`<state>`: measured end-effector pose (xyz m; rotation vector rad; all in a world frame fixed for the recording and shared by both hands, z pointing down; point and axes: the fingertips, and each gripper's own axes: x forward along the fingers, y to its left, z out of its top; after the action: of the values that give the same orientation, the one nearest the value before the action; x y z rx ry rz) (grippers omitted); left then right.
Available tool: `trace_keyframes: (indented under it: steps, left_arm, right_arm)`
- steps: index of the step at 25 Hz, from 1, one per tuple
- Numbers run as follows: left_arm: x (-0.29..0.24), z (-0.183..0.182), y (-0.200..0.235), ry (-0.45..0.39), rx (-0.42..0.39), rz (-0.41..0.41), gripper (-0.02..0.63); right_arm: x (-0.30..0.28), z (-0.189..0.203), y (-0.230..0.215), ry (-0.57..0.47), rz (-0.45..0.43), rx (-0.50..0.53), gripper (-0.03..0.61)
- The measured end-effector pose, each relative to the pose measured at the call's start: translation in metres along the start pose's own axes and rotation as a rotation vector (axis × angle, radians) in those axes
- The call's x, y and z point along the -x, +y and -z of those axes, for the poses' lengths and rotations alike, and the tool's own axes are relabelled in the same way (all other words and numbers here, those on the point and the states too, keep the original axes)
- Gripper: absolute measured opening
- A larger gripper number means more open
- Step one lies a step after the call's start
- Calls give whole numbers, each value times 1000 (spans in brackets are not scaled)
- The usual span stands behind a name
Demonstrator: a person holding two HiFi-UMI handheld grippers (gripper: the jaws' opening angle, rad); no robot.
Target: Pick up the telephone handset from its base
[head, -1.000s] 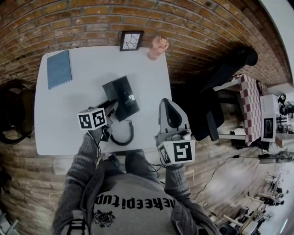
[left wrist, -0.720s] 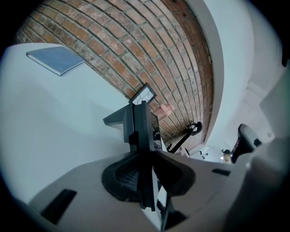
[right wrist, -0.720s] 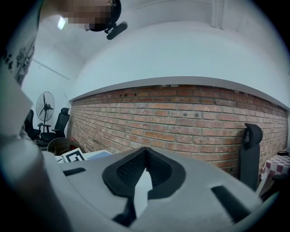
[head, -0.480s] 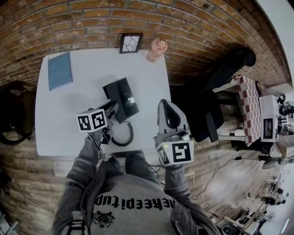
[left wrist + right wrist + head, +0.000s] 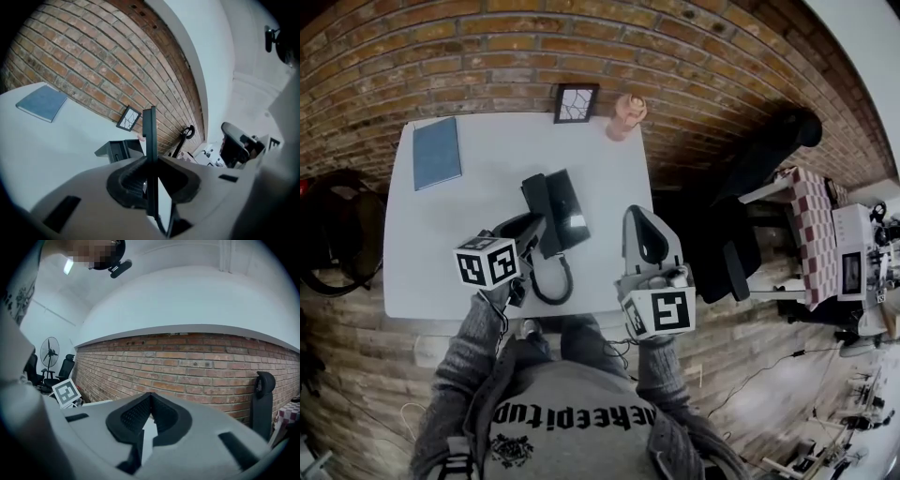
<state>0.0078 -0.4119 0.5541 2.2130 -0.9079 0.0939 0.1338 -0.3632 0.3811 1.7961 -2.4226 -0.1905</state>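
Two grippers are hovering at a white table [image 5: 422, 272]. A blue book [image 5: 42, 103] is lying far left of the left jaws, and the base [image 5: 115, 151] is sitting just left of them. The left gripper [image 5: 150, 164] is clenching the black handset [image 5: 149, 126], which is standing edge-on between its pads, apart from the base. The right gripper [image 5: 149, 401] is pressing its empty jaws together, facing a brick wall [image 5: 187, 366].
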Motion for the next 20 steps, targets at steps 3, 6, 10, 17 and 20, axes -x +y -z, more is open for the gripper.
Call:
trace_keyframes:
  steps: [3, 6, 10, 17, 20]
  left_arm:
    - [16, -14, -9, -46, -24, 0, 67]
    - [32, -27, -17, -84, -63, -11, 67]
    - [56, -42, -27, -136, -115, -25, 67]
    - [98, -65, -37, -230, -191, -70, 67]
    - [114, -73, -39, -262, -210, -98, 67]
  right_arm:
    - [-1, -5, 4, -12, -10, -4, 5]
    - [-2, -11, 10, -24, -21, -5, 5]
    - [-2, -20, 17, -44, -32, -3, 5]
    - [-2, -33, 32, -78, -44, -1, 5]
    - [-2, -39, 37, -83, -53, 0, 5]
